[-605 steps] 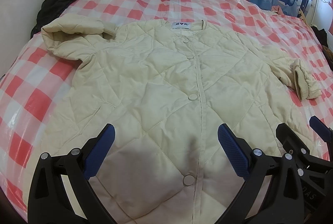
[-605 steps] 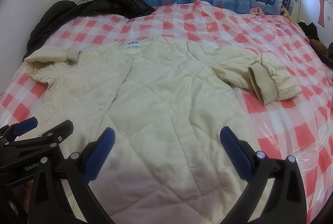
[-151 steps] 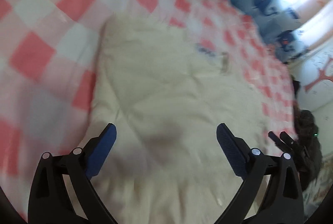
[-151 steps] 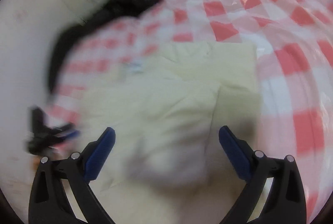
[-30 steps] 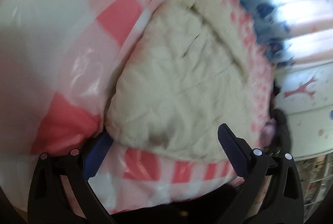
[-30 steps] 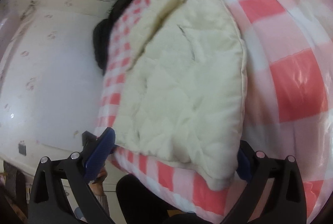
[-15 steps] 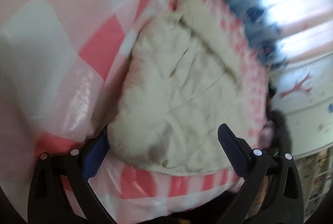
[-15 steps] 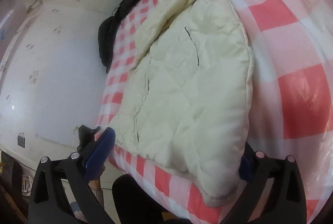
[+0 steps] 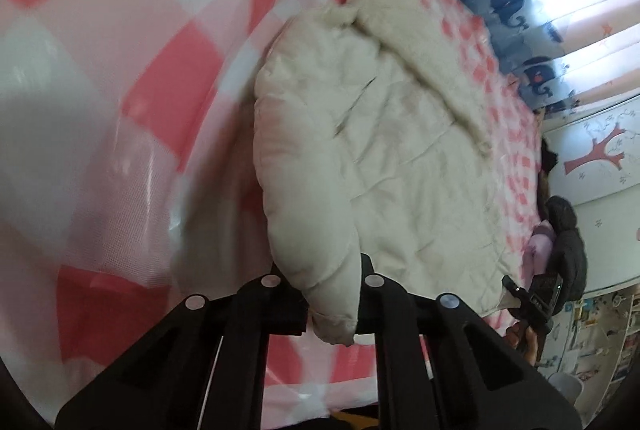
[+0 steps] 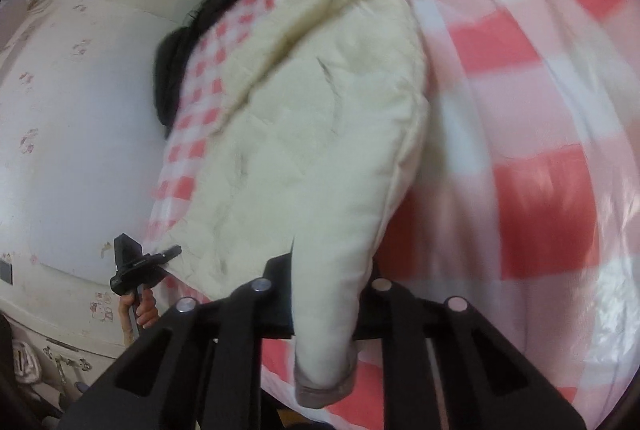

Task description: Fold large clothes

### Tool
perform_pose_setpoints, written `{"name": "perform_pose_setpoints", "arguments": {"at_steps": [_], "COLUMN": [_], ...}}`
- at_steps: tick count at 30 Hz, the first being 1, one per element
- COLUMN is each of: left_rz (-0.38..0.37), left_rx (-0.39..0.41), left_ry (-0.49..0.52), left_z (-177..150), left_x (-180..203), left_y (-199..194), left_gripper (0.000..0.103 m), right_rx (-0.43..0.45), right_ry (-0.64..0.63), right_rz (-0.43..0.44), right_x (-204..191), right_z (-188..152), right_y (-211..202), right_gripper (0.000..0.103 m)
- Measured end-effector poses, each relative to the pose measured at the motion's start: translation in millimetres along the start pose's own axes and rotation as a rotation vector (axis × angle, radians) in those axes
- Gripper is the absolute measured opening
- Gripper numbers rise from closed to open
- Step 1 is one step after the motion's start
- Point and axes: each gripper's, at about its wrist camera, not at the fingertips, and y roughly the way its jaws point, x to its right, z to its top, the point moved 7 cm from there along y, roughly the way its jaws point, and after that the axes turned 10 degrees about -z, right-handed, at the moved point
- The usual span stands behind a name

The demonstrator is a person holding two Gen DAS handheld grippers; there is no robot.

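The left gripper (image 9: pixel 332 294) was clamped on one hem corner of the cream jacket (image 9: pixel 400 158) (spread on the checked bedcover (image 9: pixel 120 70)); the right gripper (image 10: pixel 326 300) pinched the other corner. Slippery padding could be lost from either grip, skewing the fold.

Child's bedroom: checked bed cover (image 9: pixel 100 78), whale curtains (image 9: pixel 520 10), cartoon wallpaper (image 10: pixel 60 30).

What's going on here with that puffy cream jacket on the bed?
A person is folding a cream quilted jacket on a bed with a red-and-white checked cover. Each hand holds a gripper: the left gripper and the right gripper are both clamped on a near corner of the jacket's hem. The sleeves look already folded in, so the bottom edge seems next.
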Motion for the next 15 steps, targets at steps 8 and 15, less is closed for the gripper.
{"name": "perform_pose_setpoints", "arguments": {"at_steps": [8, 15], "left_rz": [-0.132, -0.204], "left_rx": [0.079, 0.092], "left_ry": [0.094, 0.123], "left_z": [4.7, -43.3], "left_x": [85.6, 106.8], "left_y": [-66.3, -127.5], "left_gripper": [0.007, 0.007], "right_rx": [0.146, 0.182], "right_ry": [-0.038, -0.088], "right_rz": [0.145, 0.199], "right_x": [-58.8, -73.9], "right_z": [27.9, -14.9], "right_y": [-62.8, -131.0], "right_gripper": [0.013, 0.013]}}
